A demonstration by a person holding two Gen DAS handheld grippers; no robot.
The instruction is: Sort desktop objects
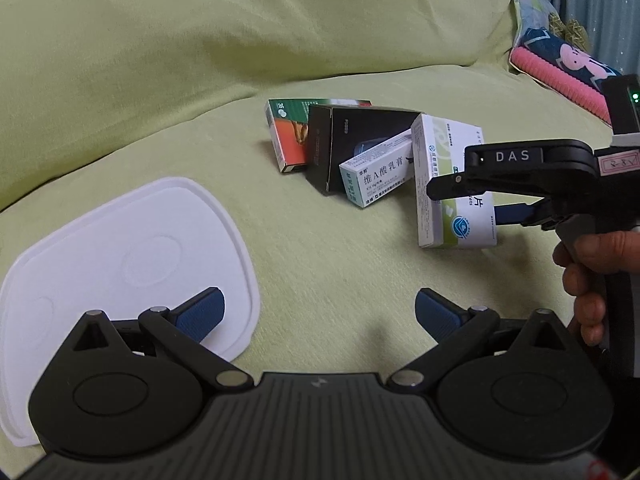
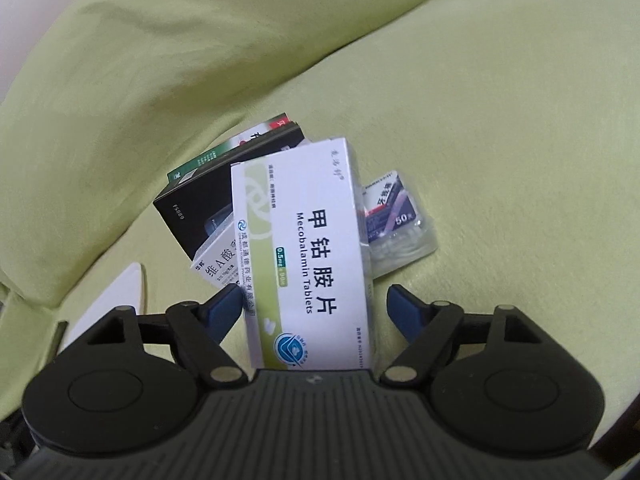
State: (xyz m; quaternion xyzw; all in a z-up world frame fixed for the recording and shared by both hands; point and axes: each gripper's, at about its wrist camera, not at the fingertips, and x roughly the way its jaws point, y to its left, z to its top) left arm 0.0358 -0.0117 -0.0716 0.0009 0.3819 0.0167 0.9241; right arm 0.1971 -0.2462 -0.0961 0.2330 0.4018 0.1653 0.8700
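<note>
The green-covered sofa [image 1: 360, 264] carried everything, its back cushion [image 1: 200, 32] rising behind the pile. Only the left wrist view showed the white lid [image 1: 120, 240] lying flat at the near left, a patterned cushion with a pink edge [image 1: 560, 68] at the far right, and the person's hand [image 1: 584, 272] around the right gripper's handle. Only the right wrist view showed a clear packet marked 50 [image 2: 394, 216] lying just beyond the white Mecobalamin box [image 2: 308, 248], partly hidden by it.

That white box stood tilted between the right gripper [image 2: 316, 312] fingers; the left pad [image 2: 224, 312] looked to touch its edge, while the right pad [image 2: 404, 312] stood apart from it, so the gripper was spread and had no firm hold. Behind the box leaned a black box [image 1: 340, 148], a green and red box [image 1: 288, 128] and a slim white ointment box [image 1: 376, 176], overlapping one another.

The left gripper [image 1: 320, 312] hung wide apart and held nothing, one pad [image 1: 200, 312] over the lid's edge.
</note>
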